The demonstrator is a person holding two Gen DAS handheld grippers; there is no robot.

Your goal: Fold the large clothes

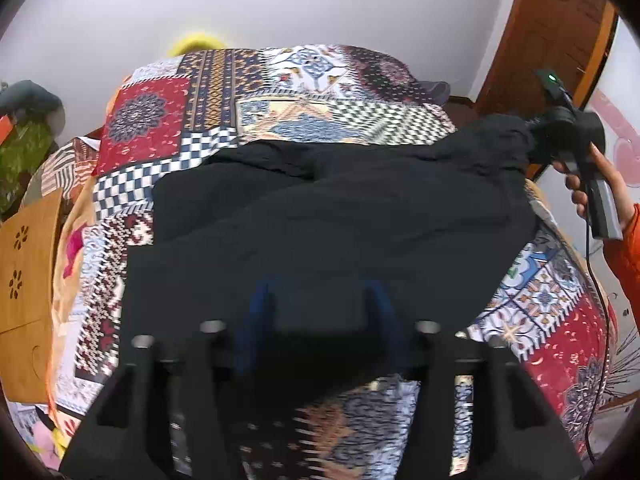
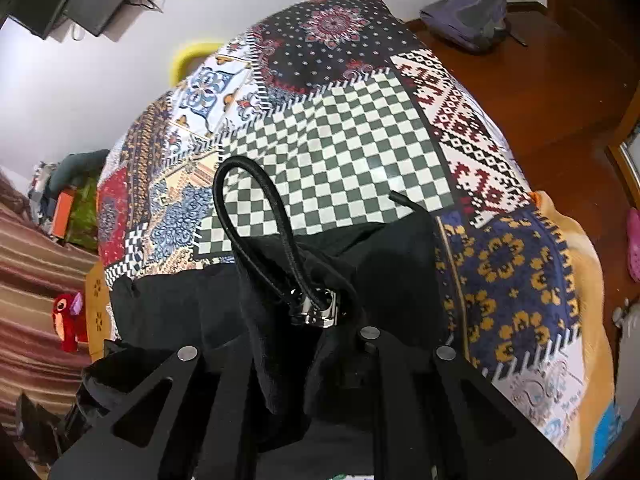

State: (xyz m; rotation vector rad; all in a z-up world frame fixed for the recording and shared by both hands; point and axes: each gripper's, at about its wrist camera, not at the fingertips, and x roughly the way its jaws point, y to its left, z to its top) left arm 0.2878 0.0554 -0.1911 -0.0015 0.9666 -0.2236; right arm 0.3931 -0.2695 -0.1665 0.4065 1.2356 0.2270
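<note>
A large black garment [image 1: 328, 208] lies spread across the patchwork bedspread [image 1: 280, 92]. My left gripper [image 1: 320, 296] hovers over its near edge, the blue fingers [image 1: 258, 304] apart, with the cloth lying flat under them and nothing pinched. At the right a hand holds my right gripper [image 1: 532, 140], shut on the garment's far corner. In the right wrist view the black garment [image 2: 400, 256] is bunched in the right gripper [image 2: 312, 332] and hides the fingertips. A black drawcord loop [image 2: 240, 184] with a metal cord lock [image 2: 316, 308] sticks up from the bunch.
The bedspread [image 2: 340, 152] covers the whole bed. A wooden board [image 1: 24, 280] leans at the bed's left side and a wooden door [image 1: 560, 32] stands at the back right. On the wooden floor [image 2: 540, 92] lies a purple bag [image 2: 468, 16]; a red plush toy [image 2: 68, 320] sits at the left.
</note>
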